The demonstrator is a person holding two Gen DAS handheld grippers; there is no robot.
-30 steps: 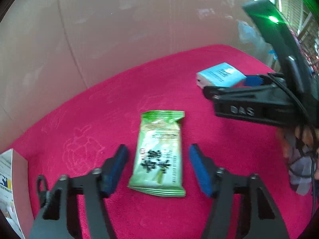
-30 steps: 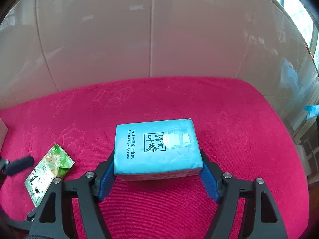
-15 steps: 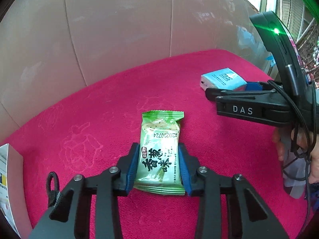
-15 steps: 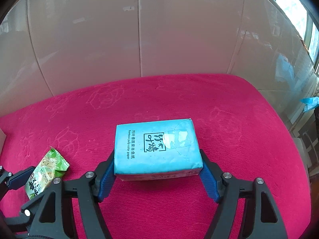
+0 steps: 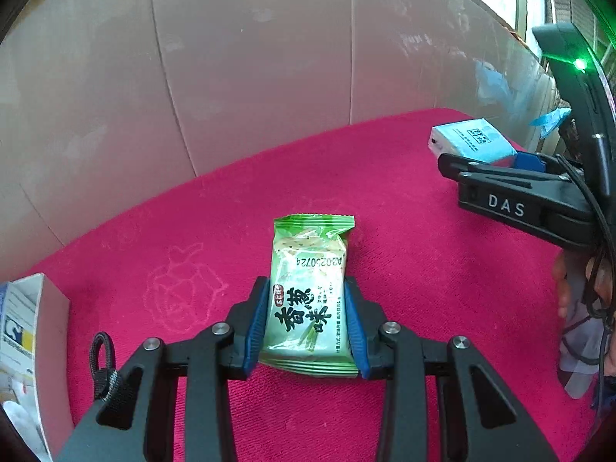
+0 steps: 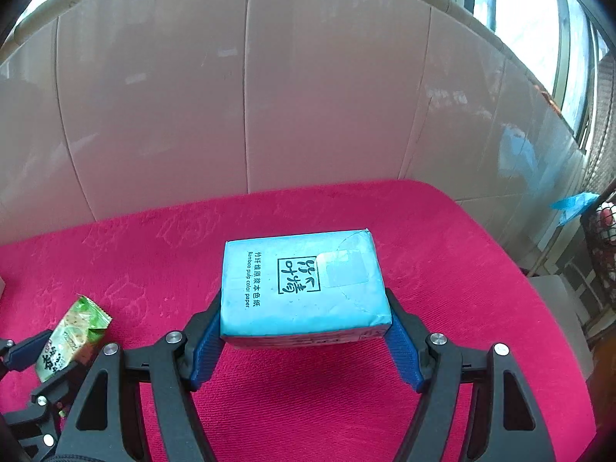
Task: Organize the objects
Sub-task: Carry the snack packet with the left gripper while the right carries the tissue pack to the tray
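Left wrist view: left tongs (image 5: 308,323), apart a second ago, now clamp the green cracker packet (image 5: 310,292); right tongs (image 6: 304,337) clamp the blue tissue pack (image 6: 302,288); both look ready to lift.

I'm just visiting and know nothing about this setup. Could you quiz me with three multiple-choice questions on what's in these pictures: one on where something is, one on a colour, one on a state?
1. Where is the green snack packet?
A. inside a box
B. between the left tool's pads
C. on the tissue pack

2. What colour is the cloth?
A. pink-red
B. grey
C. yellow

3. How is the blue tissue pack held?
A. lying free
B. hanging from a string
C. clamped in the right tool

Answers: 1 B, blue pads press both its sides; 2 A, it fills the surface; 3 C, pads grip its ends.
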